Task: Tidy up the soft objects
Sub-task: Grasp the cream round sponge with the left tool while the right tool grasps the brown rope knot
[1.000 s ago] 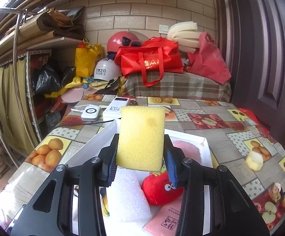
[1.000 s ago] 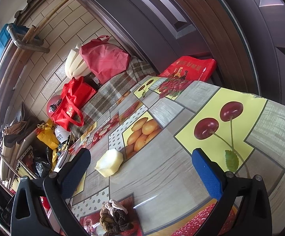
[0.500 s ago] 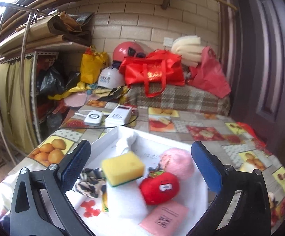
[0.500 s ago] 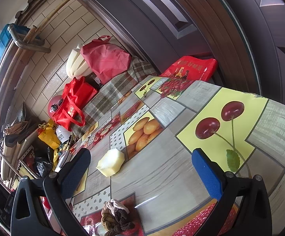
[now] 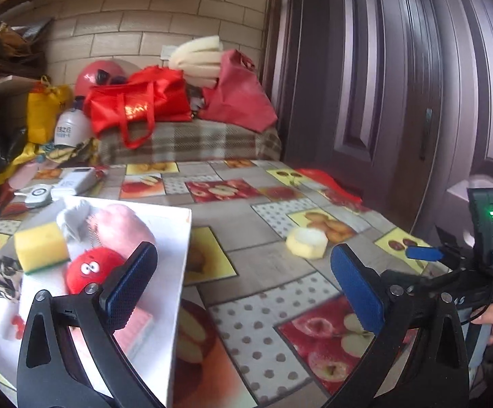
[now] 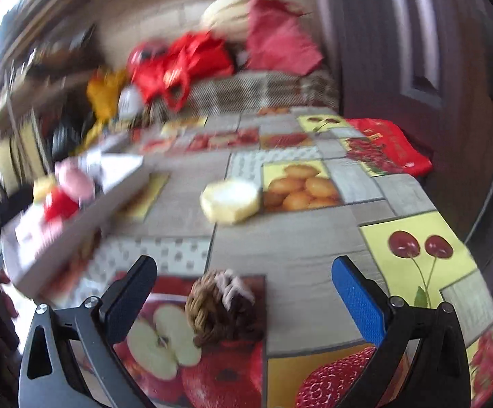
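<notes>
— What are my grippers doing over the fruit-print tablecloth [image 5: 263,261]?

— I see the left gripper [image 5: 243,278] with its jaws spread wide and nothing between them. The right gripper [image 6: 244,292] also stands wide apart, empty, with a brown braided rope knot [image 6: 224,306] on the cloth between its fingers, untouched.

— And the soft things?

— A yellow sponge [image 5: 40,246], a red plush toy [image 5: 91,268] and a pink plush [image 5: 124,224] lie in the white tray [image 5: 178,272]. A pale yellow foam piece [image 5: 305,243] sits alone on the cloth, well apart from the tray.
</notes>
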Motion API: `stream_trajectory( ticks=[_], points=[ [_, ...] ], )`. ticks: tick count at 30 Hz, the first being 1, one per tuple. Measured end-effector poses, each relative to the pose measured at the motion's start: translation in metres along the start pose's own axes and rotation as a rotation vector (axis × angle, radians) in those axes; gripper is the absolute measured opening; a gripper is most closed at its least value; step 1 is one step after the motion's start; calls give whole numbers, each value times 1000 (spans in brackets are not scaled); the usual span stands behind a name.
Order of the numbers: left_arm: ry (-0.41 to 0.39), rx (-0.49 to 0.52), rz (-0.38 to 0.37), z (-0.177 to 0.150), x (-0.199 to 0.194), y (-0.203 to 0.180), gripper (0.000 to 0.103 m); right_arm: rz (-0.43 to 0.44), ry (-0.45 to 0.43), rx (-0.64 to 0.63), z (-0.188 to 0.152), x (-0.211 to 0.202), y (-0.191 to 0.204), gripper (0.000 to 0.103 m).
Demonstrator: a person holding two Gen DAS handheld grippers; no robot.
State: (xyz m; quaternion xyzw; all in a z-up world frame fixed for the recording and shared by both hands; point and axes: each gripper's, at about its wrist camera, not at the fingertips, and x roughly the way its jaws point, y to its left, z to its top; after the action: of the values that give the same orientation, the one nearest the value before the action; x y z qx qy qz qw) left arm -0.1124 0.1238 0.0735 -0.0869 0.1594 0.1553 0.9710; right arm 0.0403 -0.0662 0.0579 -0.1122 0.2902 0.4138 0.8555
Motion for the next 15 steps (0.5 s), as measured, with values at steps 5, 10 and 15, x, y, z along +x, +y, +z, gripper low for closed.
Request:
stream_trajectory(
  ticks=[5,10,15],
  points=[
    [30,-17,-18,-1,7,2,103,36,160,-75,-6,31,12,82],
    [119,-47,-103,9,39,-5,103,76,228,-62,-12,39,3,44],
    [254,51,-158,10,96,-42,103,-34,161,41,-12,22,-40,39]
  ],
)
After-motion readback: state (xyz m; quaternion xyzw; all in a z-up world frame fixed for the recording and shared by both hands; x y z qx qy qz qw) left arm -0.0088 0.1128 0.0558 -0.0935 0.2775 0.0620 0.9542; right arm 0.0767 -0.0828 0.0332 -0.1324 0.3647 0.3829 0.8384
